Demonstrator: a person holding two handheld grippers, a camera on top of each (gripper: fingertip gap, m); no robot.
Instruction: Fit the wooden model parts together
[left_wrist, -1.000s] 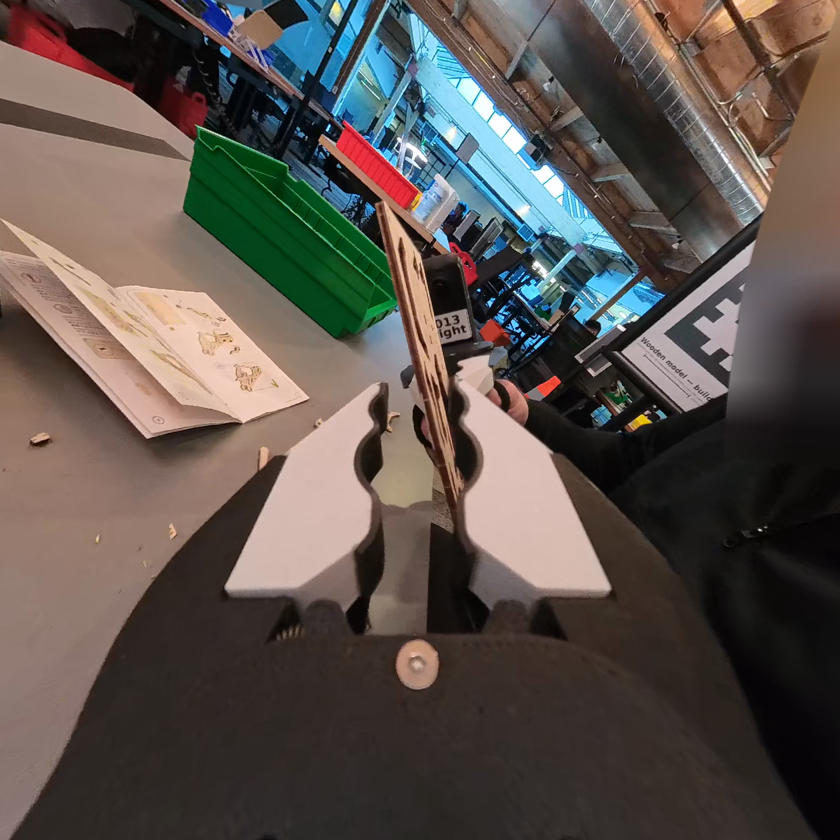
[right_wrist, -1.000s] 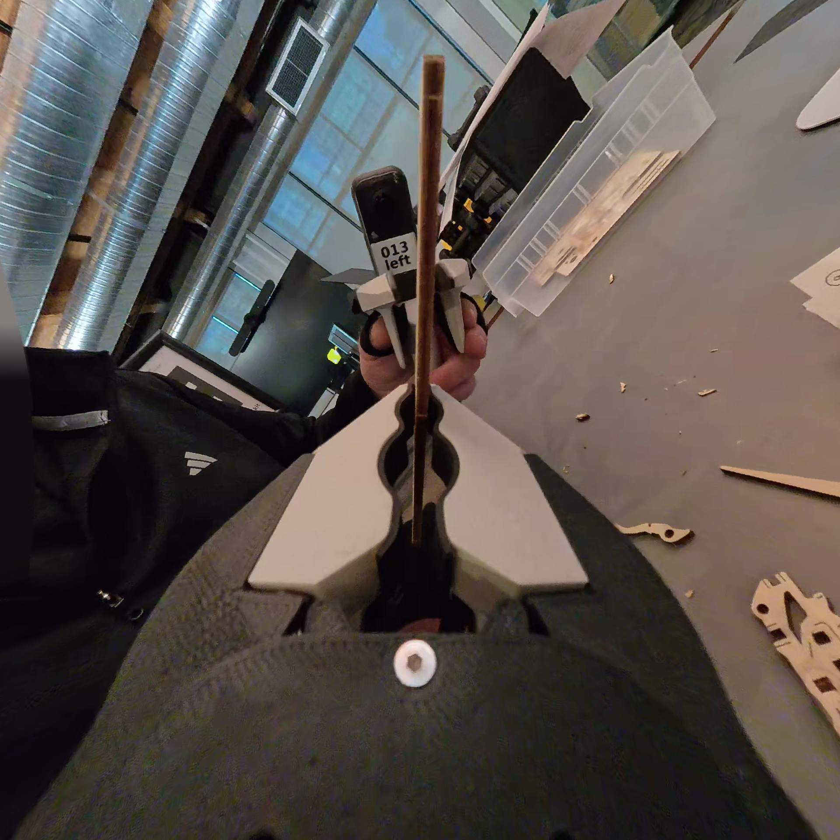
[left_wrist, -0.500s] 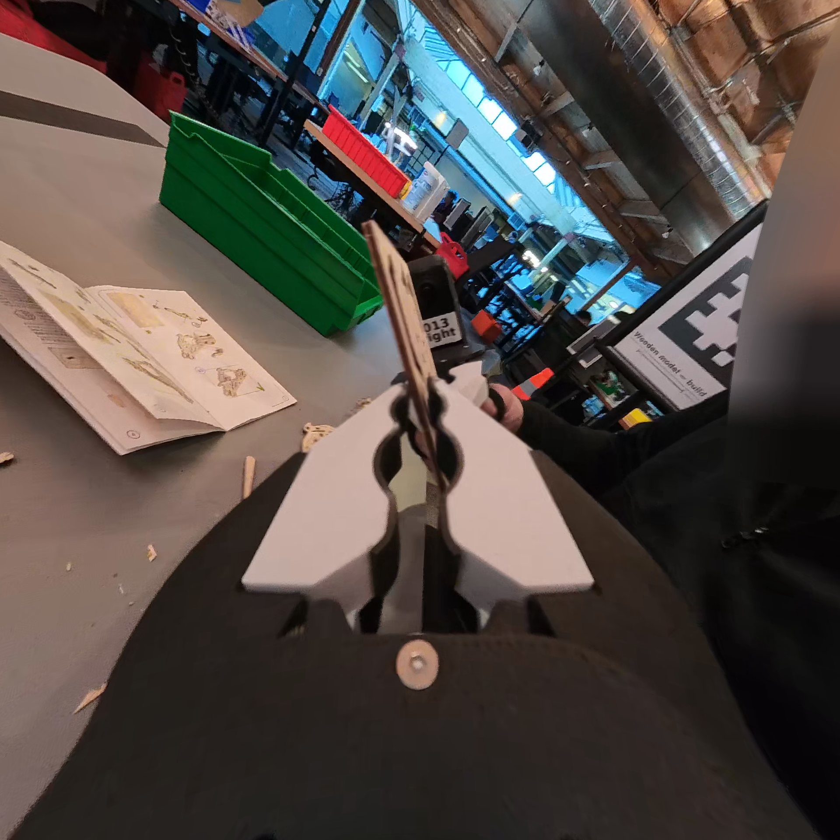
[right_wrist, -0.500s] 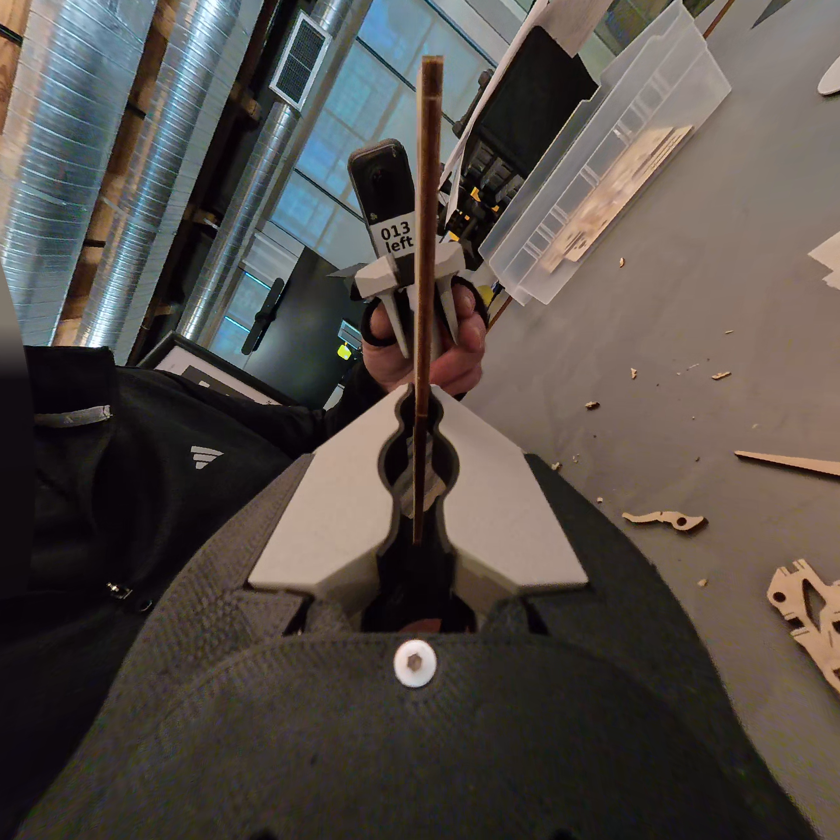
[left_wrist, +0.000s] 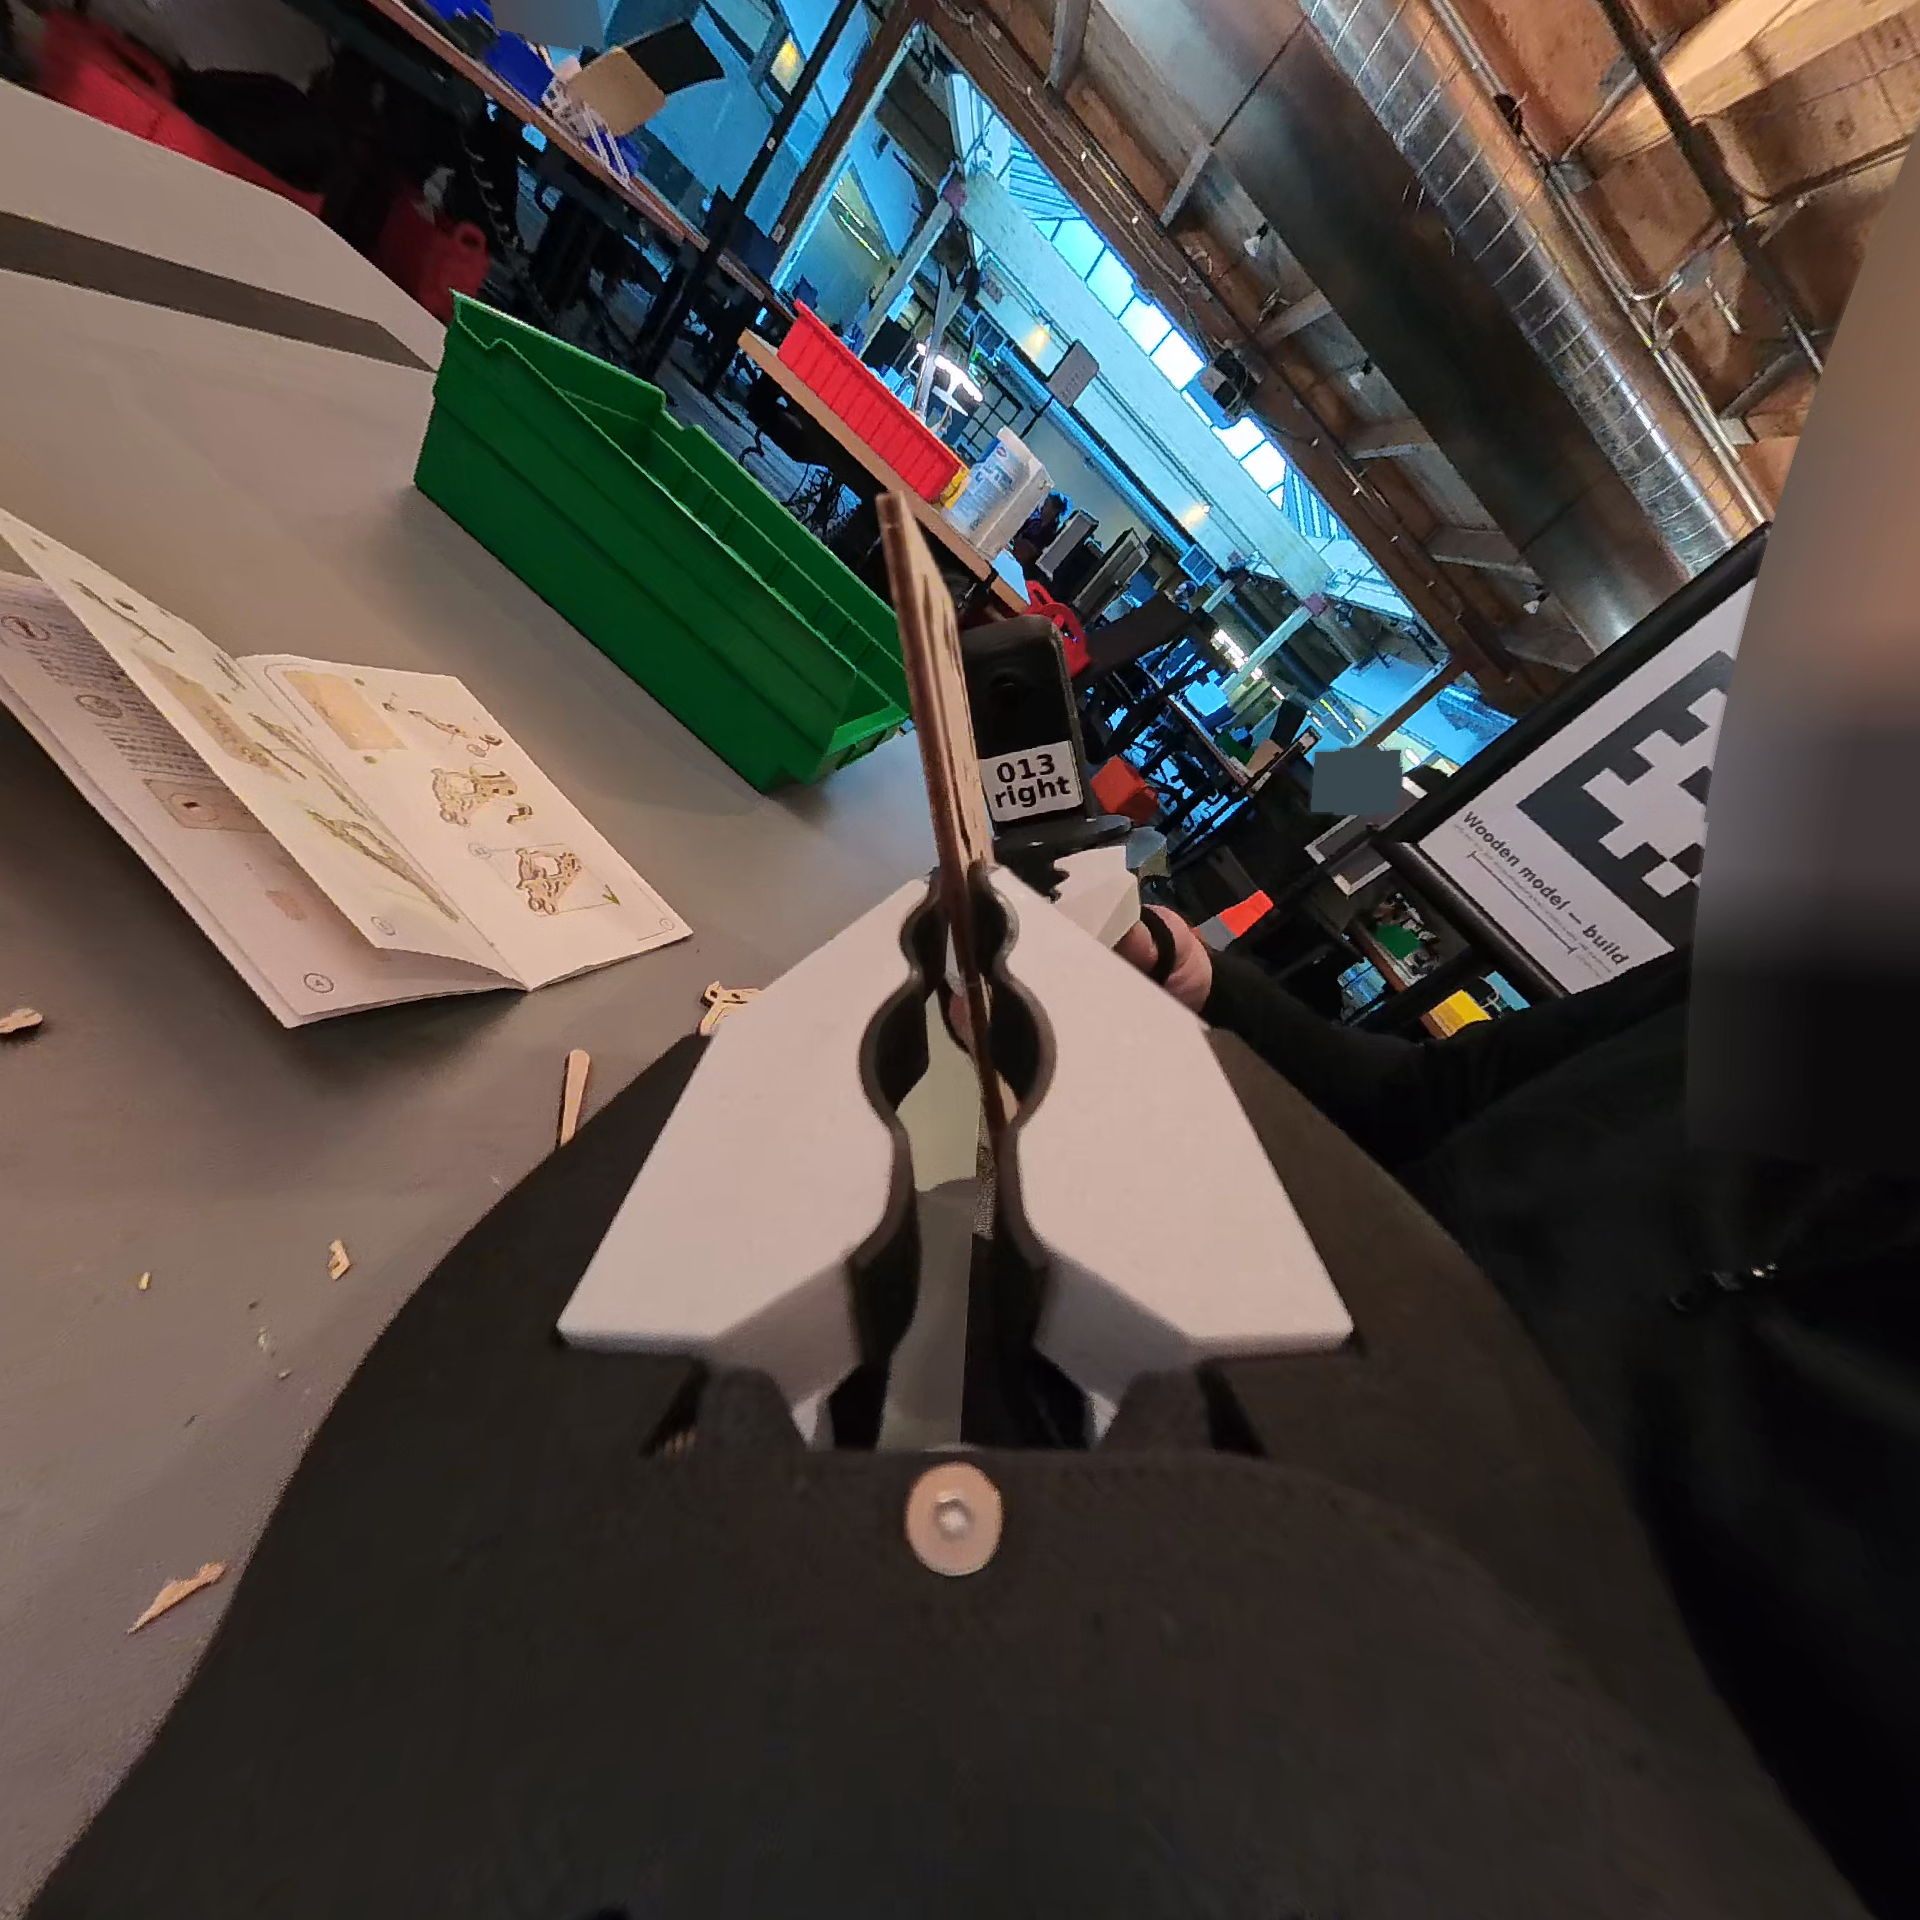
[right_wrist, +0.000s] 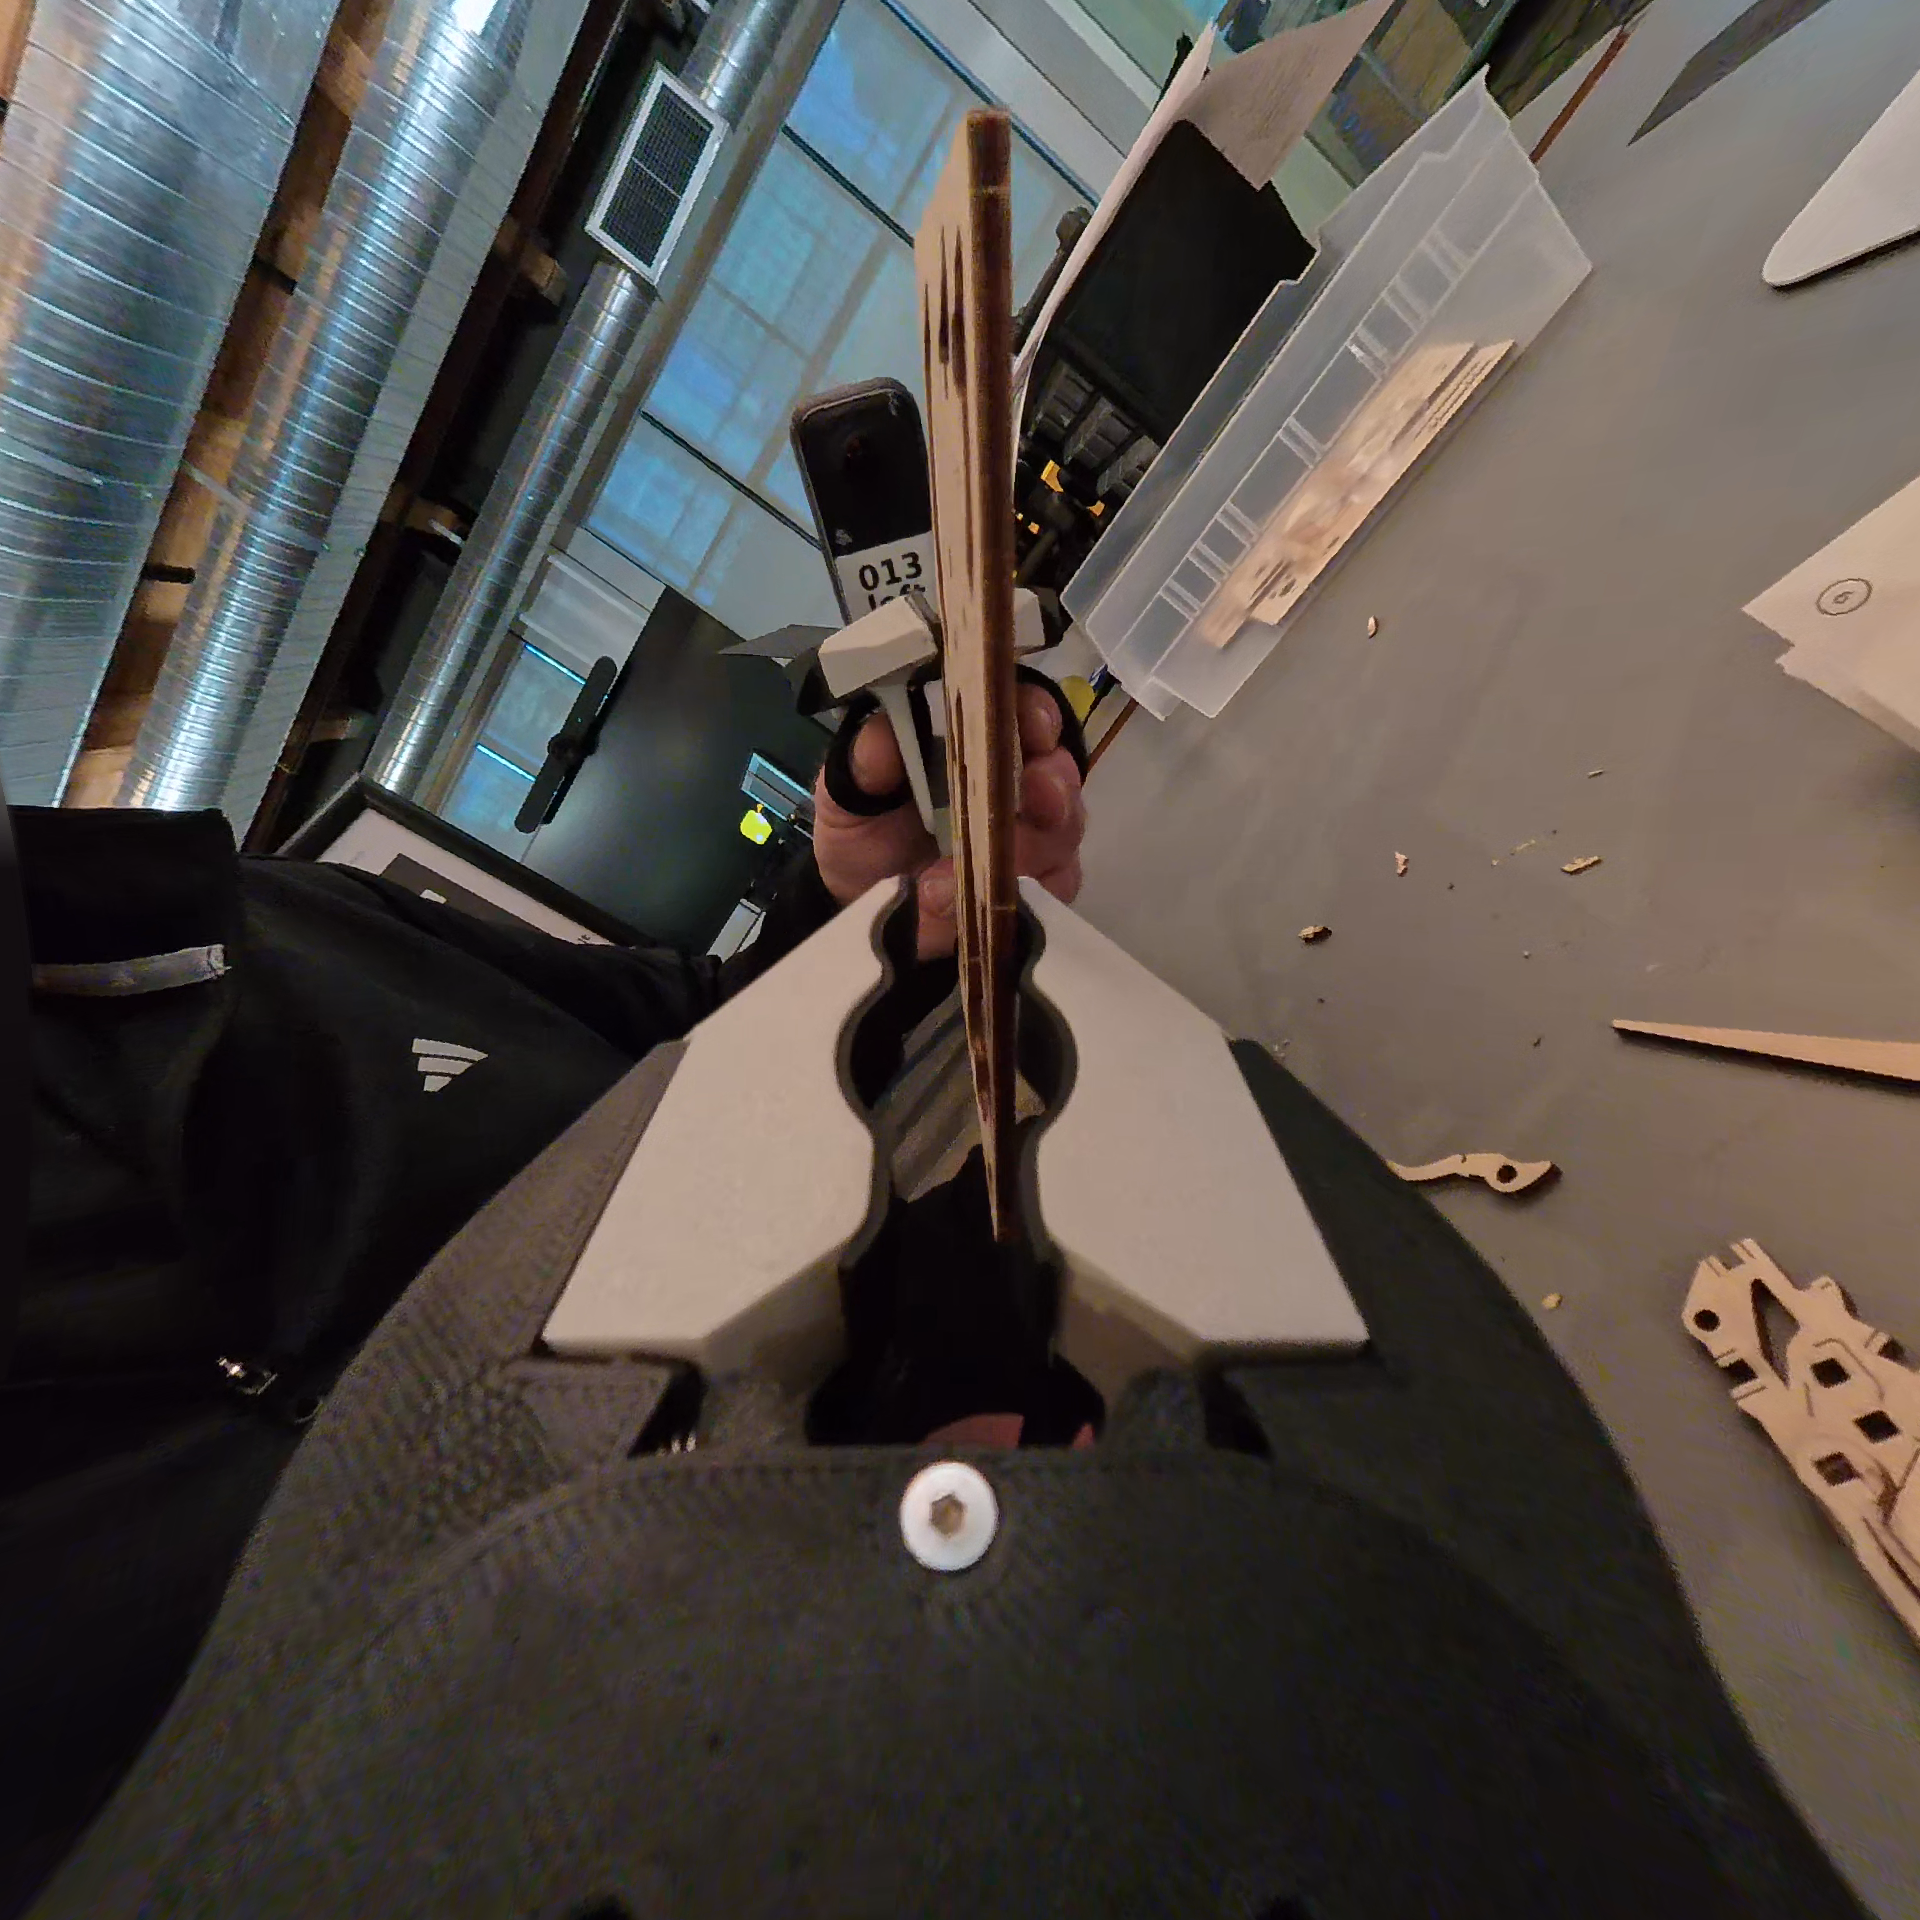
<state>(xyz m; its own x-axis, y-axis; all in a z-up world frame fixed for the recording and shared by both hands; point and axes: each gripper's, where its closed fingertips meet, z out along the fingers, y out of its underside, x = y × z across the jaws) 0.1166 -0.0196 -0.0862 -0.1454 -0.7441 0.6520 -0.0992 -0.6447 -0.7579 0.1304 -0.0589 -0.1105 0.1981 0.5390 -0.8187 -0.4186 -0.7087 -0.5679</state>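
Centre frame, left gripper (left_wrist: 954, 914) jaws clamped tight on thin wooden sheet (left_wrist: 935, 707); right gripper (right_wrist: 961, 920) jaws narrowly parted, sheet against right pad only.

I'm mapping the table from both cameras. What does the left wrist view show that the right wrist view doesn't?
Only the left wrist view: a green bin and an open instruction booklet. Only the right wrist view: a clear plastic bin and loose wooden cut-outs. Both: the thin wooden sheet, edge-on between both grippers' fingers, and the grey table.
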